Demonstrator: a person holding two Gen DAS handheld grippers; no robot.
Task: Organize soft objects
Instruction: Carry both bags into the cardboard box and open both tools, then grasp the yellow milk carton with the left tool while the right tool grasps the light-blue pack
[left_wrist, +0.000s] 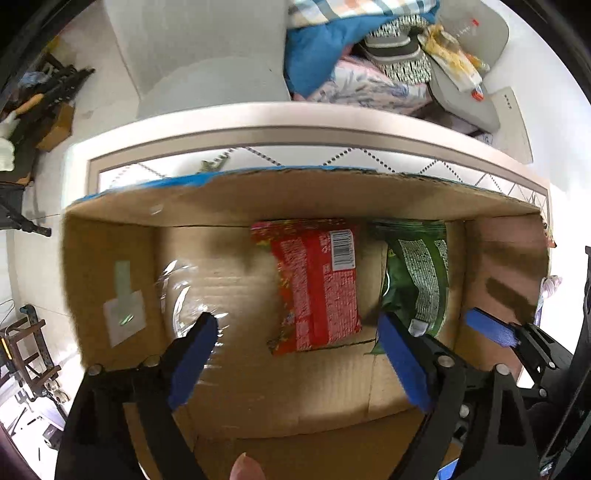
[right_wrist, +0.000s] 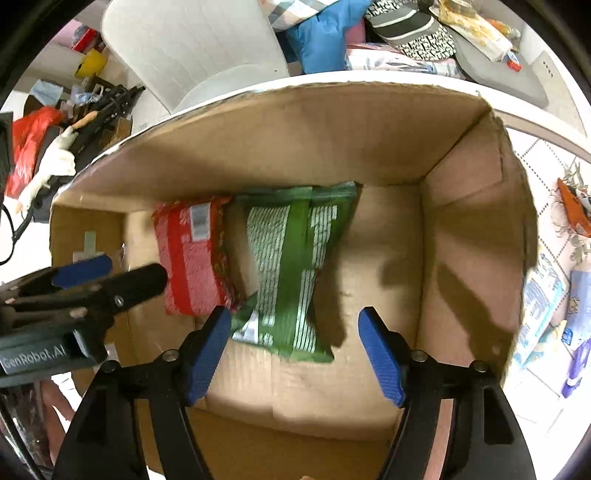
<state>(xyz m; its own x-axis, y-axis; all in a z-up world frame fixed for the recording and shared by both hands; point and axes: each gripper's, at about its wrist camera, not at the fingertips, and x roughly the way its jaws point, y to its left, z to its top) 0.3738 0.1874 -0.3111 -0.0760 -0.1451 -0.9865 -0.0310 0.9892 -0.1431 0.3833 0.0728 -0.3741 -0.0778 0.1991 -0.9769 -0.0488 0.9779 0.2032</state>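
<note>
Inside the cardboard box (left_wrist: 110, 266) lie a red packet (left_wrist: 317, 284) and a green packet (left_wrist: 417, 273) side by side on its floor. Above them my left tongs (left_wrist: 295, 354) hang spread wide, gripping nothing; my right tongs (right_wrist: 295, 350) are likewise released, over the green packet's near end.

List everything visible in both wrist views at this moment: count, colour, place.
Cardboard box: one, brown, open-topped, on the tiled table.
Red packet: one, flat on box floor, printed back up.
Green packet: one, beside the red, on the right in both views.
Clear plastic wrap: one, box floor, left in the left wrist view.
Fabric pile: several pieces, blue, pink, checked, beyond the table.
White chair: one, behind the box.
Left tool: blue pads, open, over the red packet.
Right tool: open, over the green packet.
</note>
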